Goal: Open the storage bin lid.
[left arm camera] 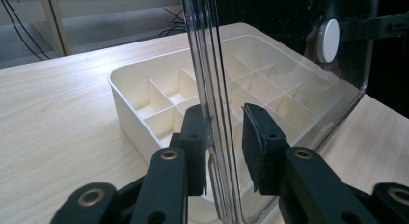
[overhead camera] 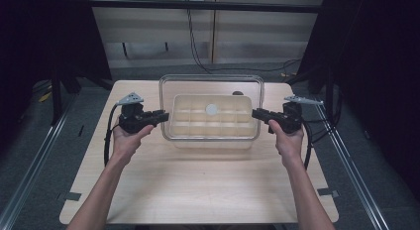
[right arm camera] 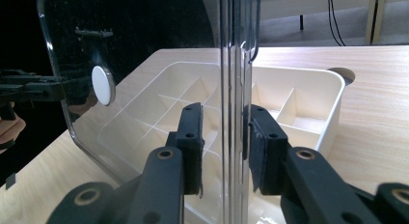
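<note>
A cream divided box (overhead camera: 213,127) sits mid-table. Over it a clear plastic lid (overhead camera: 211,84) with a round white knob (overhead camera: 211,109) stands nearly upright. My left gripper (overhead camera: 166,115) holds the lid's left edge and my right gripper (overhead camera: 253,113) holds its right edge. In the left gripper view the lid's rim (left arm camera: 212,89) runs up between the jaws of that gripper (left arm camera: 225,137), with the box (left arm camera: 130,103) behind. In the right gripper view the rim (right arm camera: 236,64) passes between the jaws of that gripper (right arm camera: 224,137), with a thin gap at one pad; the box (right arm camera: 308,98) lies beyond.
The wooden table (overhead camera: 198,180) has open room in front of the box. A round hole (overhead camera: 237,93) lies in the tabletop behind the box. Cables hang on the back wall (overhead camera: 195,41). Dark curtains and floor rails (overhead camera: 34,155) flank the table.
</note>
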`<action>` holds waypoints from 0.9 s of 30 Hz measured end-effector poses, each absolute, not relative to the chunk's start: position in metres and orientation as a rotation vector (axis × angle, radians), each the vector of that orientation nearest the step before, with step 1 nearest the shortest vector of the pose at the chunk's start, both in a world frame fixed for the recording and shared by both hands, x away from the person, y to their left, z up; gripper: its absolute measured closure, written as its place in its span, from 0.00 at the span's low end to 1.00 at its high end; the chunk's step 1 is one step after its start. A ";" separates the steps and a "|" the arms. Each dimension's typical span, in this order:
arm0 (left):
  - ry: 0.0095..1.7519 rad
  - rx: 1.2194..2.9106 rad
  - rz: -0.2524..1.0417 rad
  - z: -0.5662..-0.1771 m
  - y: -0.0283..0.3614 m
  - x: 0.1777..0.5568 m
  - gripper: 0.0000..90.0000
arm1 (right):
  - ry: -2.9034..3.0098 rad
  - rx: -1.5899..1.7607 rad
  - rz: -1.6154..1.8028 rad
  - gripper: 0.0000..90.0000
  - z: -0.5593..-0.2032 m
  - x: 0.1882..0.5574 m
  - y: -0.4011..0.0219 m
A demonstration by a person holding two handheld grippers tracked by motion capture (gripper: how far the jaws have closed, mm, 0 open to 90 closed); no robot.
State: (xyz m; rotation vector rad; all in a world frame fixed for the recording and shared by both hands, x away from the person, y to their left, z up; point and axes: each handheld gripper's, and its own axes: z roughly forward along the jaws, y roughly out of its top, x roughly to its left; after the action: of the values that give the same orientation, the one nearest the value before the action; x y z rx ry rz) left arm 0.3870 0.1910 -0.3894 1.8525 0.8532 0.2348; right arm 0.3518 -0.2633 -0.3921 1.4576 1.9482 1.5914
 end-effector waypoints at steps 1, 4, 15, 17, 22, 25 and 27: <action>0.855 1.853 0.236 -0.389 0.191 0.386 0.80 | 1.947 1.453 1.592 0.77 -0.392 0.351 -0.263; 0.852 1.854 0.236 -0.389 0.191 0.385 0.80 | 1.949 1.450 1.591 0.77 -0.392 0.349 -0.263; 0.866 1.851 0.218 -0.394 0.192 0.376 0.80 | 1.961 1.446 1.585 0.77 -0.393 0.341 -0.262; 0.867 1.847 0.218 -0.393 0.192 0.372 0.80 | 1.962 1.454 1.587 0.77 -0.394 0.340 -0.263; 0.848 1.867 0.235 -0.391 0.192 0.364 0.80 | 1.961 1.461 1.609 0.77 -0.397 0.335 -0.265; 0.847 1.866 0.232 -0.392 0.192 0.362 0.80 | 1.963 1.462 1.601 0.77 -0.397 0.332 -0.264; 0.847 1.872 0.227 -0.394 0.193 0.360 0.80 | 1.963 1.461 1.603 0.77 -0.397 0.330 -0.264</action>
State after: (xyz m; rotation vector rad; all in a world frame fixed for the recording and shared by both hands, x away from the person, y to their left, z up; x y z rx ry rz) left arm 0.3602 0.1927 -0.3937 1.8725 0.8466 0.2271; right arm 0.3303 -0.2641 -0.3973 1.4611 1.9632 1.6026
